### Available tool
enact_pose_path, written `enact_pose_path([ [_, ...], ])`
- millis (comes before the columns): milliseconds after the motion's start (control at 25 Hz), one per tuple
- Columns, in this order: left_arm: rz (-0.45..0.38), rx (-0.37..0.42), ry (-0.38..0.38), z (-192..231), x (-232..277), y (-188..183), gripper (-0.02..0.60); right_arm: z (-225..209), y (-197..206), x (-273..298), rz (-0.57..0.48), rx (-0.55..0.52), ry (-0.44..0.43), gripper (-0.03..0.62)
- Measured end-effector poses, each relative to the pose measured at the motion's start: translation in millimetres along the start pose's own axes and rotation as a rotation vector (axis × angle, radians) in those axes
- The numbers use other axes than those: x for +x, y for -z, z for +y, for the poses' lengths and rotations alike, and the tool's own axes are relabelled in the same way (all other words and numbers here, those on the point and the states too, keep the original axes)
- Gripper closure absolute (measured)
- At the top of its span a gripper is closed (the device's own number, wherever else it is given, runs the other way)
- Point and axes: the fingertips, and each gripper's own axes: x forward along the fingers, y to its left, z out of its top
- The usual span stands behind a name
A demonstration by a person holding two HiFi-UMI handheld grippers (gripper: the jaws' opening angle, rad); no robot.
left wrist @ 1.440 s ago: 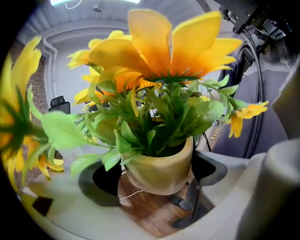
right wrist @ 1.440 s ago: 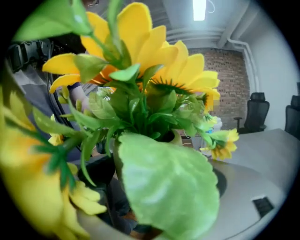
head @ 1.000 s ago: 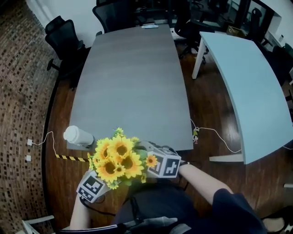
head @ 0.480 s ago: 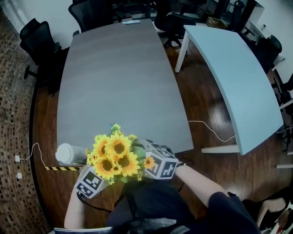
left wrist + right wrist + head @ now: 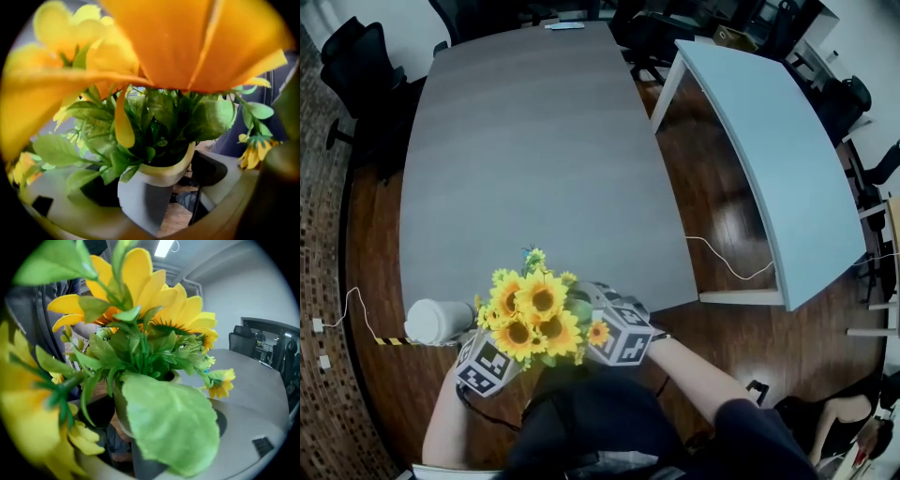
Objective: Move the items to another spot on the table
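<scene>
A bunch of yellow sunflowers in a grey pot with a pale rim hangs in the air at the near edge of the long grey table. My left gripper and right gripper flank it close to my body, each shut on the pot, with flowers covering their jaws from above. In the left gripper view the pot sits between the jaws, with floor showing below it. A big green leaf hides much of the pot in the right gripper view.
A white cup lies on its side at the table's near left corner. A light blue table stands to the right across a strip of wooden floor with a white cable. Black office chairs ring the far end.
Both grippers have carried the pot slightly forward, toward the table's near edge and level with the cup. The head view has swung, so the tables sit further left in frame.
</scene>
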Motion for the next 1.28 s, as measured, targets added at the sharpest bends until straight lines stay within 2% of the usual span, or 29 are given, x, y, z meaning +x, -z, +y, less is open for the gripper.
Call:
enact_pose_path([
  [280,0.033,0.016,0.015,2.9,16.8,17.9,0.098,-1.6,19.8,18.3,0.049,0.027,0.01,0.134],
  [760,0.074,0.041,-0.057,20.3,30.2,40.8,0.103,-12.8,39.1,47.0,0.079,0.055,0.031,0.14],
  [1040,0.055,-0.085,-0.148,28.2,22.2,51.4,0.103,-17.9,37.9,48.8,0.051,0.064,0.028,0.138],
  [1280,0.01,-0.22,-0.188,25.7,3.5,55.6,0.103,-16.1,31.7,43.7,0.034,0.078,0.004,0.134],
])
